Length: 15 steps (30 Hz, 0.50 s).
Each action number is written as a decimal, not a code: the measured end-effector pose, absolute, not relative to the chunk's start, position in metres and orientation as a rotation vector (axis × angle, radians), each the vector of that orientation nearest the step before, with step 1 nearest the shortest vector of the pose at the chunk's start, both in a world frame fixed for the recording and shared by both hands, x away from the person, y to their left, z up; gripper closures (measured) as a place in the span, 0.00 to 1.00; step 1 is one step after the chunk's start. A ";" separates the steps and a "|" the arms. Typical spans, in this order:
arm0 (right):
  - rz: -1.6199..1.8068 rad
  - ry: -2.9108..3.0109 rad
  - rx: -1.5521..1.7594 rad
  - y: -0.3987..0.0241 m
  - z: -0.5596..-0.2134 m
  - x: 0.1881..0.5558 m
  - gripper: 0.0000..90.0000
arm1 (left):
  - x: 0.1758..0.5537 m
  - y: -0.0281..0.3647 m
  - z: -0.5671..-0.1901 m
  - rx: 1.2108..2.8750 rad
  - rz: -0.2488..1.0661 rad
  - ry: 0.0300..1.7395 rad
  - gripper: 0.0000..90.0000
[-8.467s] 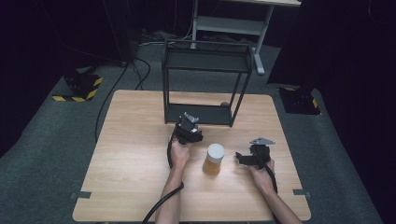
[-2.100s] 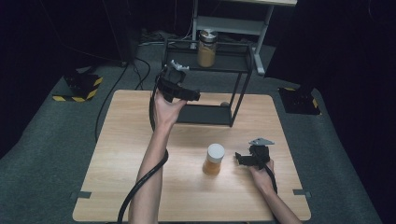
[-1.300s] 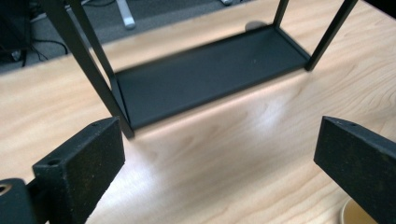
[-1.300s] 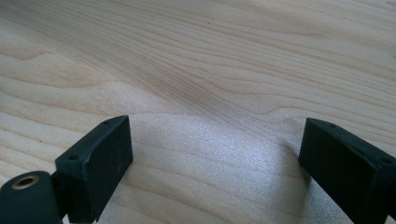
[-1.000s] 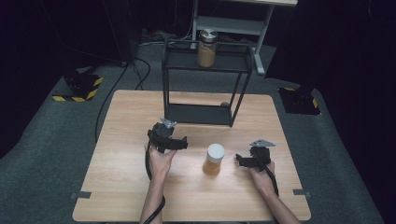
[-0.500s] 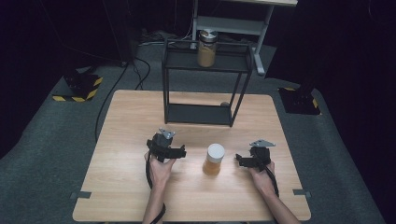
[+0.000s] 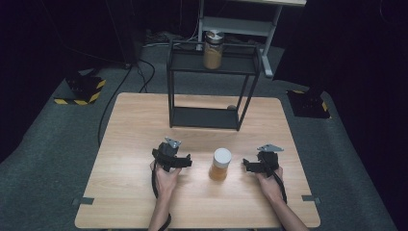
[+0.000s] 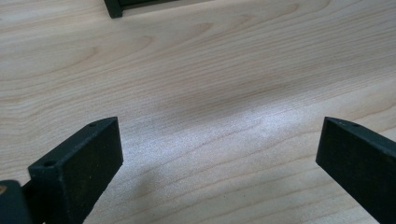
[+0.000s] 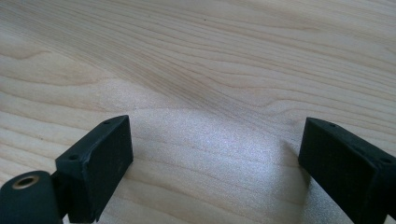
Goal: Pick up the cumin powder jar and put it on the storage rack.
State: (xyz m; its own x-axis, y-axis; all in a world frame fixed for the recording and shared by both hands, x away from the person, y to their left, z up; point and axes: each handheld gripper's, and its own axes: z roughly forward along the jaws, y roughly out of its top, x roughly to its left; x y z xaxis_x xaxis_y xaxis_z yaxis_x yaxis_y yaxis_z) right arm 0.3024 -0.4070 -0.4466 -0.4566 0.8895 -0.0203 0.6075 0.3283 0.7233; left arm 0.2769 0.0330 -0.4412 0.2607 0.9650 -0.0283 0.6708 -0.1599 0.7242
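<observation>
A jar with a white lid and amber contents (image 7: 220,164) stands on the wooden table (image 7: 134,120) between my two hands. My left gripper (image 7: 179,159) rests low to the jar's left, open, with nothing between its jaws. In the left gripper view, the left gripper (image 8: 219,154) has bare wood between wide-apart jaws. My right gripper (image 7: 248,166) sits to the jar's right, open and empty. Wood grain alone lies between the spread jaws of the right gripper (image 9: 215,154) in the right gripper view. A second jar with a silver lid (image 7: 212,49) stands on top of the black shelf frame (image 7: 211,65).
The black two-level shelf frame stands at the table's far middle, its lower shelf (image 7: 204,118) bare; a small round thing (image 7: 231,107) lies behind it. A corner of that frame (image 8: 135,5) shows in the left gripper view. Grey carpet, cables (image 7: 142,72) and striped floor blocks (image 7: 79,91) surround the table.
My left hand came back from the shelf, where it left the silver-lidded jar, and sank down to the table left of the white-lidded jar. The right hand stayed put.
</observation>
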 end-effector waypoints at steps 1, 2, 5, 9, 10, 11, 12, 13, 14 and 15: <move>0.919 2.184 1.321 -0.407 -0.447 0.302 0.10 | 0.277 0.033 -0.441 1.908 0.602 1.479 0.00; 0.919 2.183 1.321 -0.407 -0.447 0.302 0.10 | 0.277 0.033 -0.442 1.910 0.602 1.481 0.00; 0.919 2.183 1.321 -0.407 -0.447 0.302 0.10 | 0.278 0.033 -0.447 1.917 0.599 1.495 0.00; 0.918 2.183 1.322 -0.407 -0.447 0.302 0.10 | 0.277 0.030 -0.453 1.919 0.607 1.511 0.00; 0.918 2.183 1.322 -0.407 -0.447 0.302 0.10 | 0.277 0.030 -0.453 1.919 0.607 1.511 0.00; 0.918 2.183 1.321 -0.407 -0.447 0.302 0.10 | 0.277 0.030 -0.453 1.924 0.609 1.508 0.00; 0.918 2.183 1.321 -0.407 -0.447 0.302 0.10 | 0.277 0.030 -0.453 1.924 0.609 1.508 0.00; 0.918 2.183 1.321 -0.407 -0.447 0.302 0.10 | 0.277 0.029 -0.453 1.922 0.609 1.509 0.00; 0.918 2.183 1.321 -0.407 -0.447 0.302 0.10 | 0.277 0.029 -0.453 1.922 0.609 1.509 0.00; 0.918 2.183 1.321 -0.407 -0.447 0.302 0.10 | 0.277 0.029 -0.453 1.921 0.609 1.511 0.00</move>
State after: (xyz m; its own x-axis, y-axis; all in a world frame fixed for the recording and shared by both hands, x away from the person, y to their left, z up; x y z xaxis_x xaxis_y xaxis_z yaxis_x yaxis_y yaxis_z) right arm 0.3022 -0.4068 -0.4467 -0.4558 0.8898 -0.0210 0.6074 0.3282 0.7234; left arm 0.2771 0.0291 -0.4533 0.2421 0.9701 -0.0155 0.6878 -0.1603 0.7080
